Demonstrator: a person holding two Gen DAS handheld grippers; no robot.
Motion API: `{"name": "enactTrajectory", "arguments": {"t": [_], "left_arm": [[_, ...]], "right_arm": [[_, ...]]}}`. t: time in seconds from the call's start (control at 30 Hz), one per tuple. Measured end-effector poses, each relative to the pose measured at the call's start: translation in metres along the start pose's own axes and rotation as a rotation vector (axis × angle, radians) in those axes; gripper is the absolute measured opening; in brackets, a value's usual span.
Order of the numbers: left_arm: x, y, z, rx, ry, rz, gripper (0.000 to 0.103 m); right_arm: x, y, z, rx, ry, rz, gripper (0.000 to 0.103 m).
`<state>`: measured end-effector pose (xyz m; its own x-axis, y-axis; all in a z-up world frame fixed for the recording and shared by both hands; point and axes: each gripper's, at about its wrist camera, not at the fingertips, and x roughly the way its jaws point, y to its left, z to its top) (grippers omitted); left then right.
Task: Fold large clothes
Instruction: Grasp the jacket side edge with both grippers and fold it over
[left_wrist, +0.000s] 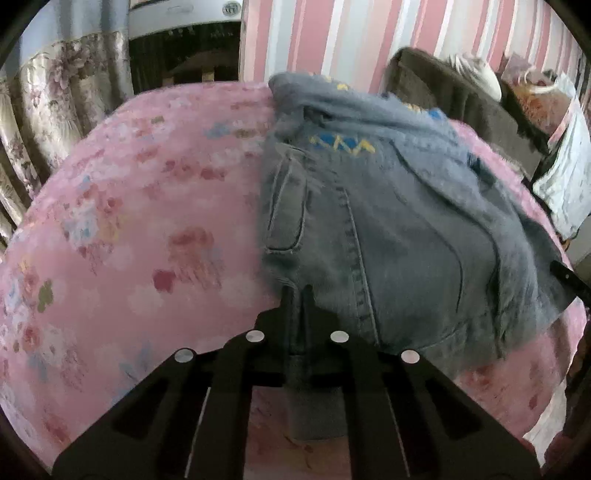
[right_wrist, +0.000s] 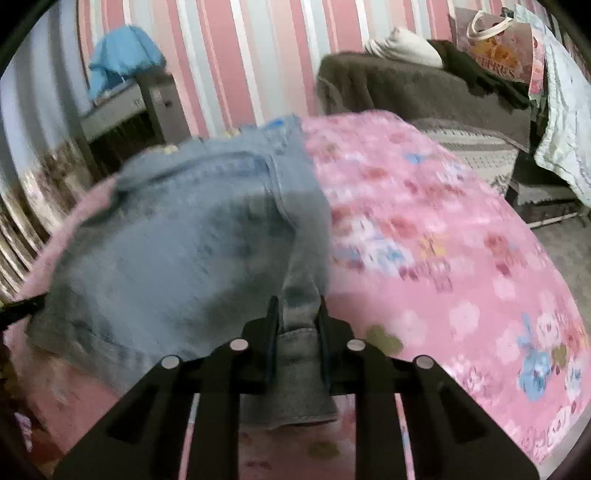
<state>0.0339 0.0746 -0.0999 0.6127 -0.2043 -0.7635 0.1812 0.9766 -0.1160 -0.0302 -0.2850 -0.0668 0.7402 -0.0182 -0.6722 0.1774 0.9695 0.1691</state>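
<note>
Denim jeans (left_wrist: 388, 229) lie centre frame on pink bedspread (left_wrist: 147, 221) | left gripper (left_wrist: 297, 295) and right gripper (right_wrist: 295, 306) each clamp a near edge | step: grasp made | next, judged: lift both edges evenly and fold away.

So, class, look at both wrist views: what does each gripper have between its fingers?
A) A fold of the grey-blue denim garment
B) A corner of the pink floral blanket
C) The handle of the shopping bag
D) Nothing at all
A: the left gripper and the right gripper each pinch a fold of the denim garment, which lies on the pink blanket.
</note>
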Motion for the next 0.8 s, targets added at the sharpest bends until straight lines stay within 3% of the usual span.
{"name": "enactTrajectory", "arguments": {"t": [0.27,0.47,0.67,0.8], "left_arm": [[-0.016,0.002,0.056,-0.006,-0.118,-0.045,0.003],[-0.021,-0.012,0.106,0.070,-0.176,-0.018,0.003],[-0.002,-0.027,0.163,0.114,-0.195,0.011,0.003],[0.033,-0.034,0.210,0.143,-0.173,0.028,0.003]], "right_arm": [[-0.002,0.014,0.060,0.012,-0.098,0.145,0.019],[0.011,0.025,0.118,-0.015,-0.150,0.177,0.019],[0.044,0.030,0.173,-0.009,-0.152,0.140,0.019],[0.078,0.039,0.217,-0.041,-0.144,0.074,0.019]]}}
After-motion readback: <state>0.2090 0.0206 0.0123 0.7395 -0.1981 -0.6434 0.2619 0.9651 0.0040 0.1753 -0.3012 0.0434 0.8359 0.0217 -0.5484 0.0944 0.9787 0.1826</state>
